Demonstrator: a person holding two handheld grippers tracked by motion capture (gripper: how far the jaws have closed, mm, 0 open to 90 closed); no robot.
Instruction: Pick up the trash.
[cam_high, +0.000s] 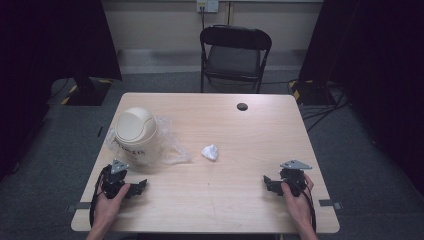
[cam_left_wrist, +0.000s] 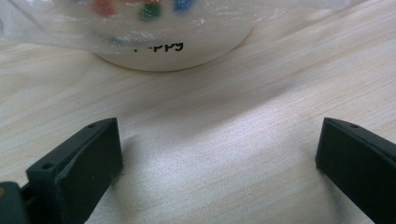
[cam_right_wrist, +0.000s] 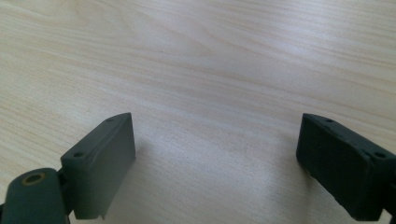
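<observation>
The small cream bin (cam_high: 134, 134), lined with a clear plastic bag (cam_high: 172, 145), stands on the wooden table (cam_high: 225, 200) at its left side, just ahead of the left gripper (cam_left_wrist: 219, 154), whose jaws gape wide with bare wood between them. The crumpled white paper (cam_high: 210, 152) lies mid-table, apart from both. The right gripper (cam_right_wrist: 215, 158) rests near the right edge, jaws spread wide, holding nothing.
</observation>
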